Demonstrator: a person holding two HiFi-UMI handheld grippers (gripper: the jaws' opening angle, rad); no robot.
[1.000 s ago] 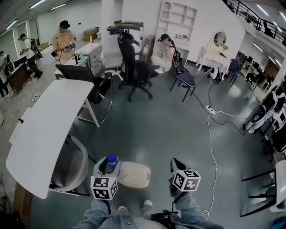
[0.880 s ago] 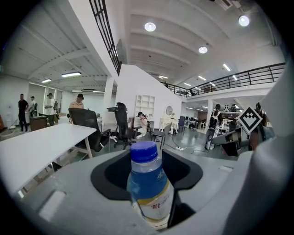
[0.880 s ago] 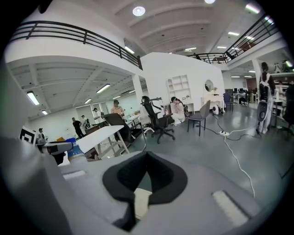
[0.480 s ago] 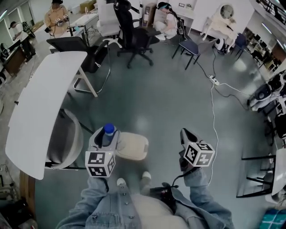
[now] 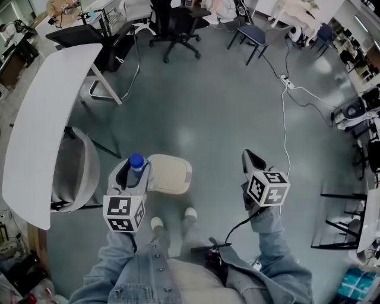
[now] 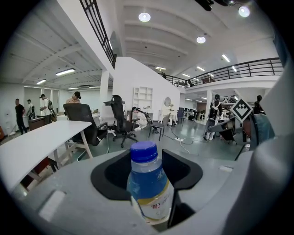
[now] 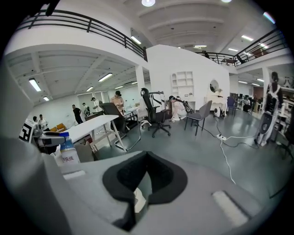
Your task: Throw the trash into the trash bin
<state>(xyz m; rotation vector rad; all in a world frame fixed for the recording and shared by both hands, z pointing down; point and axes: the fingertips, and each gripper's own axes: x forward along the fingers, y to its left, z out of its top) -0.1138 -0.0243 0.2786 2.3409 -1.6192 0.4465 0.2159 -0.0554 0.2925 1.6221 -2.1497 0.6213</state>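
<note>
On the floor just ahead of the person's shoes stands the beige trash bin, lid shut, between the two grippers and nearer the left one. Left gripper jaws are spread wide around a clear bottle with a blue cap, pads pressing its sides; the bottle stands upright, and in the head view sits just beside the bin's left edge. Right gripper jaws are drawn close, pinching a small pale scrap low between the pads; can't tell what it is. Grey chair sits near the left gripper's outer side, tucked under the long white counter. Farther off: a black office chair, a blue chair, and a white cable trailing across the floor beyond the right gripper.
</note>
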